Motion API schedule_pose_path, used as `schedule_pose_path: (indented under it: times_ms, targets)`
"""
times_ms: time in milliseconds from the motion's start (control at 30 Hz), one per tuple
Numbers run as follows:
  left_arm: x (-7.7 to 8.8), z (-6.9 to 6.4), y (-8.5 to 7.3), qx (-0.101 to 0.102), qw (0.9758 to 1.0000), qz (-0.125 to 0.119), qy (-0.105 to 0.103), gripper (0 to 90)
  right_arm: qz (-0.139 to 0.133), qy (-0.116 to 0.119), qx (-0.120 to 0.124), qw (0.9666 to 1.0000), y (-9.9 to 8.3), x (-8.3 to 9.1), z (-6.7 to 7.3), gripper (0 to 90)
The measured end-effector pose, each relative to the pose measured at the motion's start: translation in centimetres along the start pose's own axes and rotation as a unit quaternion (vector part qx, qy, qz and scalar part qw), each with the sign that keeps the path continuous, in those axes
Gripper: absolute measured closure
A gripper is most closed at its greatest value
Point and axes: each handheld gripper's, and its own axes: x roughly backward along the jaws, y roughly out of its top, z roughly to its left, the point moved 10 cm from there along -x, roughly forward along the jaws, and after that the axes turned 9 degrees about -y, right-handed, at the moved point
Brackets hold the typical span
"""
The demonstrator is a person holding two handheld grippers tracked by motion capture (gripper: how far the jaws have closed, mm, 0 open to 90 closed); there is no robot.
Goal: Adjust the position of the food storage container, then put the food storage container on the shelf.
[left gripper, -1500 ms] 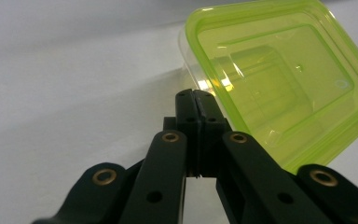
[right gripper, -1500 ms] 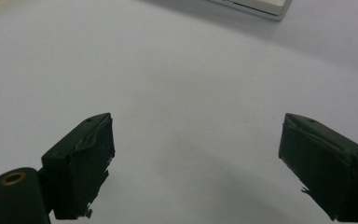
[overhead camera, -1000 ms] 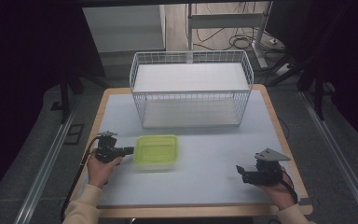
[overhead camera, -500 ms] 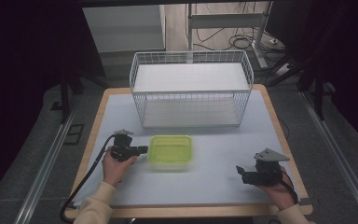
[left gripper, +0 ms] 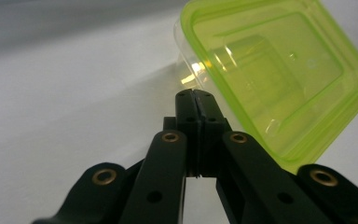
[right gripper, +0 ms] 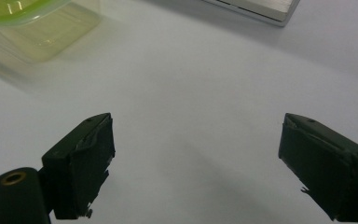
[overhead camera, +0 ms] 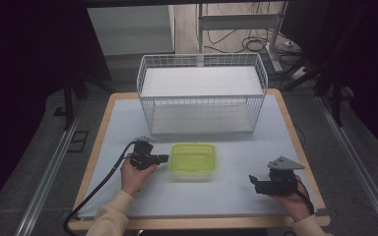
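White wire basket (overhead camera: 202,96) at the far side of the table (overhead camera: 285,132).

We see a clear container (overhead camera: 193,158) with a lime-green lid, on a pale grey bench (overhead camera: 236,196) edged in light wood. Behind it stands a white wire basket (overhead camera: 202,93). Both grippers, left (overhead camera: 163,158) and right (overhead camera: 252,180), are black, with brass-coloured rivets. The sleeves (overhead camera: 109,216) are cream.
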Motion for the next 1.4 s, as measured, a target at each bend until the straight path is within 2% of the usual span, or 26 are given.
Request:
schedule_pose_path:
  times_ms: [167,400,567,633,667,733,833,900,1000,1067,1167,1233,1333,1400]
  targets:
    - [-1.1,-0.5,-0.1,0.001,0.9999,0.012,-0.01,90.0,0.001,-0.001,-0.001,1.0,-0.1,0.0,-0.1,10.6]
    - [-1.1,-0.5,-0.1,-0.008,0.9999,0.015,-0.002,90.0,-0.001,-0.001,-0.001,1.0,0.0,0.1,-0.2,10.6]
    - [0.3,0.1,0.1,-0.012,0.9999,-0.003,0.007,90.0,0.0,-0.001,-0.003,1.0,-0.1,0.0,-0.3,10.7]
    - [0.9,-0.1,0.0,-0.013,0.9999,-0.009,-0.001,90.0,0.003,0.012,-0.014,0.9998,0.0,-0.2,0.0,10.7]
    - [1.3,0.0,-0.1,-0.017,0.9998,-0.012,0.002,90.0,0.005,0.021,-0.023,0.9995,0.1,-0.3,0.3,10.7]
    - [2.1,-0.1,-0.3,-0.021,0.9997,-0.014,0.003,90.0,0.002,0.031,-0.026,0.9992,0.5,-0.3,0.9,10.8]
    - [3.6,-0.8,-0.4,-0.05,0.9985,-0.022,0.01,88.8,-0.001,0.04,-0.02,0.999,0.8,-0.3,1.7,10.8]
    - [4.3,-1.3,-0.5,-0.058,0.9978,-0.029,0.012,87.4,-0.002,0.046,-0.019,0.9988,0.9,-0.2,2.1,10.8]
    - [5.2,-1.7,-0.6,-0.061,0.9974,-0.036,0.015,80.8,0.0,0.048,-0.016,0.9987,0.8,-0.3,2.4,10.8]
    - [5.7,-1.8,-0.4,-0.056,0.9969,-0.052,0.02,65.5,0.0,0.049,-0.018,0.9986,0.8,-0.3,2.6,10.8]
    - [6.3,-1.8,-0.3,-0.036,0.9967,-0.071,0.017,53.9,-0.003,0.052,-0.02,0.9984,1.0,-0.2,2.9,10.8]
    - [6.4,-1.7,-0.2,-0.03,0.9965,-0.075,0.018,51.7,-0.004,0.055,-0.02,0.9982,1.1,-0.2,3.1,10.8]
    - [6.2,-1.7,-0.3,-0.014,0.9972,-0.074,0.001,49.3,0.0,0.062,-0.019,0.9979,1.2,-0.5,3.5,10.8]
    - [5.9,-1.8,-0.3,-0.013,0.9974,-0.07,-0.003,48.3,-0.002,0.07,-0.025,0.9973,1.5,-0.6,3.8,10.7]
